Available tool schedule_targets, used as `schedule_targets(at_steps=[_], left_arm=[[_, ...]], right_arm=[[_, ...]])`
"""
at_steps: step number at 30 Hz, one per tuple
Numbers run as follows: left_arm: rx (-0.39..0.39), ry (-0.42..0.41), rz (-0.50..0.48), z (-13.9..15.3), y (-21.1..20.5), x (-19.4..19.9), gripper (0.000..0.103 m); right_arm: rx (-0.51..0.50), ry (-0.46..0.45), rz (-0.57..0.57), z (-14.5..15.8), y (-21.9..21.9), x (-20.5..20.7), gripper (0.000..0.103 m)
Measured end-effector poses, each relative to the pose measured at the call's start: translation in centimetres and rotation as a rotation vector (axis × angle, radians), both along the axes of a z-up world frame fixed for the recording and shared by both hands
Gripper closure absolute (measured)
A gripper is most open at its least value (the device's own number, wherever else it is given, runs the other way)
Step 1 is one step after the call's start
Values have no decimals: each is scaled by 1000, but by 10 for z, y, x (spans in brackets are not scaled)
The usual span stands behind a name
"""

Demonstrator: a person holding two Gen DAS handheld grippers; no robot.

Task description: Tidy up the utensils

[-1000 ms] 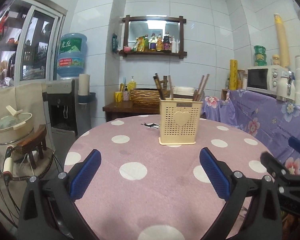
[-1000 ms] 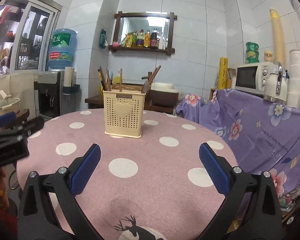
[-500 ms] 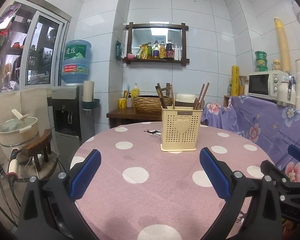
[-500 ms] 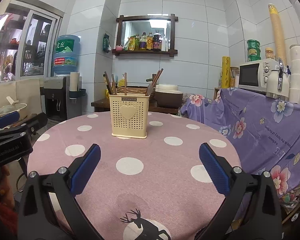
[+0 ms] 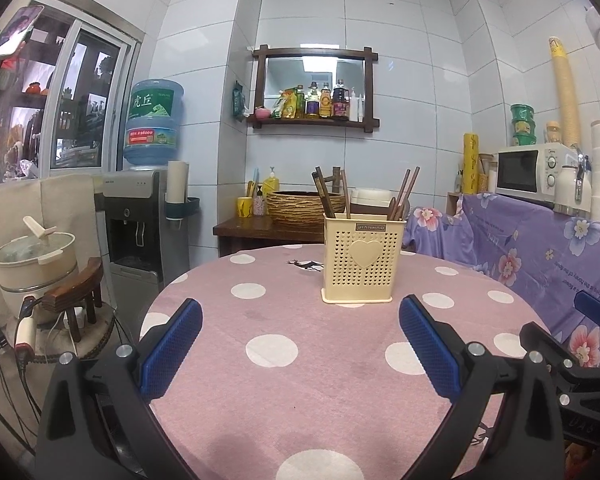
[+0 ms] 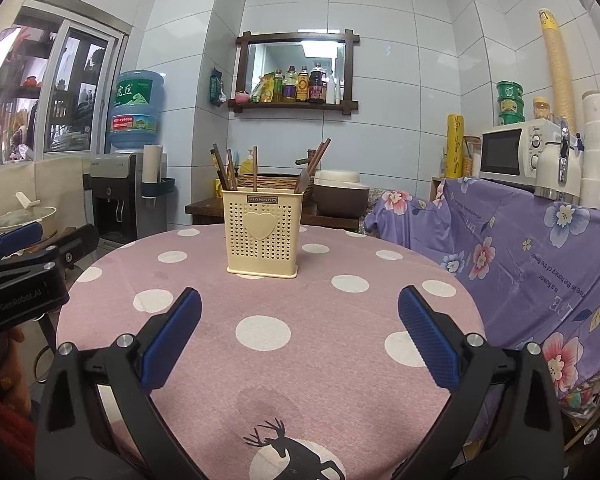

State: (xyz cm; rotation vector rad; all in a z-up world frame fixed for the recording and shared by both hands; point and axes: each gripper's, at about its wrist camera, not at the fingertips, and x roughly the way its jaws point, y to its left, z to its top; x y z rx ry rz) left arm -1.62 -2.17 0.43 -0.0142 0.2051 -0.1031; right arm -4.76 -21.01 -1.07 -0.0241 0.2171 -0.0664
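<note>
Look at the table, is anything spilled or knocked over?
Nothing stands out. The cream utensil holder stands upright on the polka-dot tablecloth, the chopsticks merely lean inside it, and nothing is spilled. Both hand-held grippers are open and empty.

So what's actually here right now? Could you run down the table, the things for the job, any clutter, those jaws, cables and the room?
Surface: round table under a pink polka-dot cloth, bare in front.
Job's things: cream utensil holder upright, wooden utensils standing inside.
Clutter: nothing seen on the table.
Grippers: left gripper and right gripper, jaws wide apart, empty.
Cables: cords on the floor beside the pot.
Surroundings: water dispenser, microwave, wall shelf.
</note>
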Motion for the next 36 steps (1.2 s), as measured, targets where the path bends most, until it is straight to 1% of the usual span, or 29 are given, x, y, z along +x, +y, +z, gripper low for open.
schedule_targets(at_steps=[36], left_arm=[[-8,-11,33,-1,4,-1,5]], right_arm=[[2,6,7,0,1,1,6]])
